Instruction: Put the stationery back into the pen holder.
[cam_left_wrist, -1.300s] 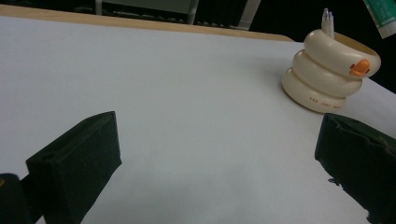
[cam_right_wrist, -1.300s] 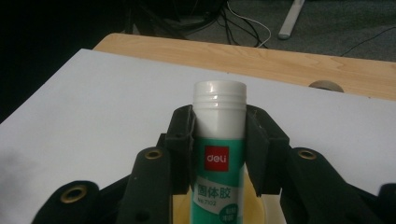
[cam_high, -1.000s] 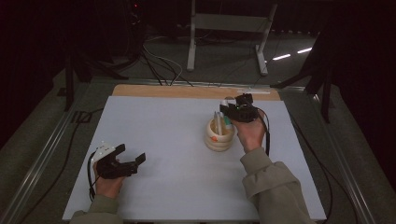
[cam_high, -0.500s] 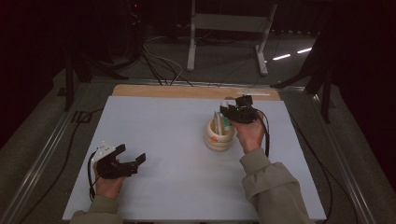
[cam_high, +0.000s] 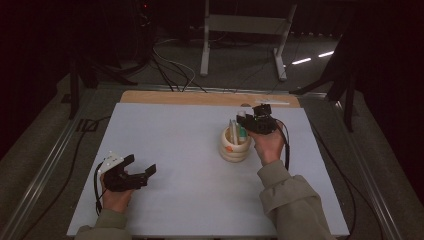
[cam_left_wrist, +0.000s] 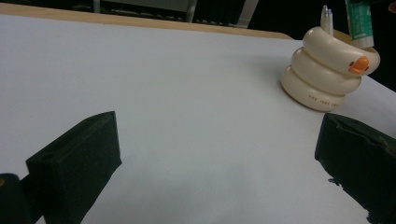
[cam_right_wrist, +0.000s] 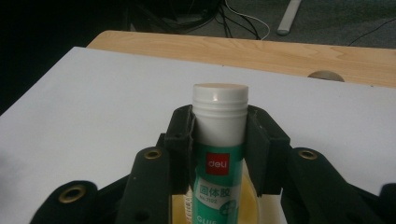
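Note:
A cream, ring-stacked duck-shaped holder (cam_high: 235, 146) stands right of the table's middle, with white pens (cam_left_wrist: 326, 16) in it. My right gripper (cam_high: 251, 120) hovers just above its far right rim, shut on an upright green-and-white glue stick (cam_right_wrist: 219, 158). The stick's white cap (cam_right_wrist: 220, 99) rises above the jaws, and its lower end hangs over the holder's mouth (cam_right_wrist: 254, 200). My left gripper (cam_high: 142, 165) rests low at the near left of the table, far from the holder (cam_left_wrist: 329, 70). Its jaws stand wide open with nothing between the pads (cam_left_wrist: 77, 163).
A white sheet (cam_high: 180, 150) covers the table, leaving a wooden strip (cam_high: 200, 98) bare along the far edge. A round cable cap (cam_right_wrist: 325, 75) is set in that strip. Beyond the table are cables and a metal stand (cam_high: 245, 30) on a dark floor.

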